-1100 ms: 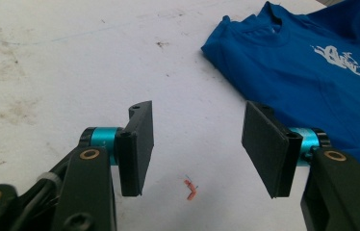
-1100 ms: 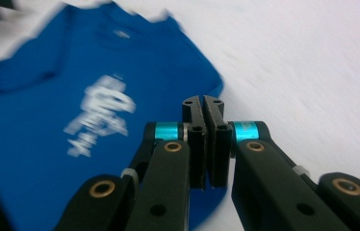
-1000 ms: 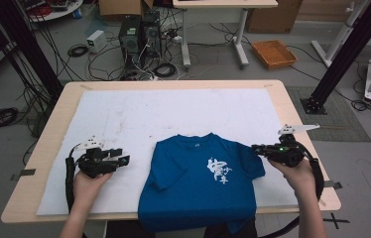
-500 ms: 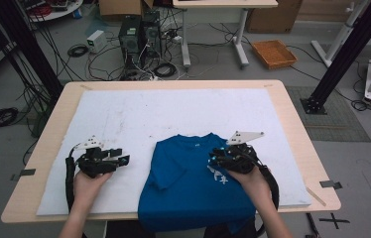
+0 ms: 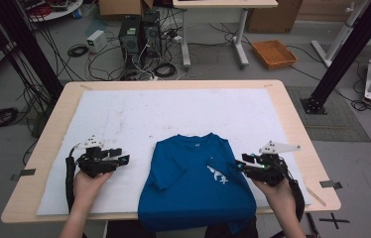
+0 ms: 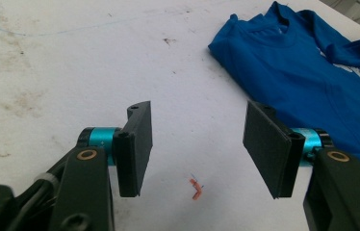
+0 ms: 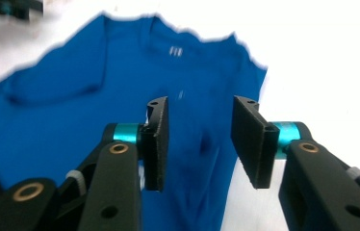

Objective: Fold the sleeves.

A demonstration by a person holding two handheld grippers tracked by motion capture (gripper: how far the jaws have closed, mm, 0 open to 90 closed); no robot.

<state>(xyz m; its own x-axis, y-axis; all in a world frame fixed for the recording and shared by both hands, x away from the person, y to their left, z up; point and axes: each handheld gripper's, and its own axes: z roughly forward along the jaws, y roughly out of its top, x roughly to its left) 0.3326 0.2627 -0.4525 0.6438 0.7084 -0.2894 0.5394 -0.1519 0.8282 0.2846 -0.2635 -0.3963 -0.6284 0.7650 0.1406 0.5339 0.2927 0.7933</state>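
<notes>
A blue T-shirt [image 5: 188, 193] with a white print lies at the table's front middle, both sleeves folded in and its hem hanging over the front edge. My left gripper [image 5: 121, 159] rests on the white sheet, left of the shirt and apart from it. Its jaws [image 6: 197, 144] stand open and empty, with the shirt [image 6: 322, 72] off to their upper right. My right gripper [image 5: 240, 166] sits at the shirt's right edge, pointing at it. Its jaws [image 7: 199, 142] are open above the blue cloth [image 7: 72, 106], holding nothing.
A stained white sheet [image 5: 173, 114] covers the wooden table [image 5: 297, 129]. A tiny orange scrap [image 6: 196, 187] lies between the left jaws. Beyond the table, computers [image 5: 136, 34], cables and an orange tray [image 5: 274, 53] sit on the floor. Black frame posts [image 5: 344, 49] stand at both sides.
My right gripper carried the right sleeve in over the shirt, let it go folded there, and drew back to the shirt's right edge. The left gripper stayed put.
</notes>
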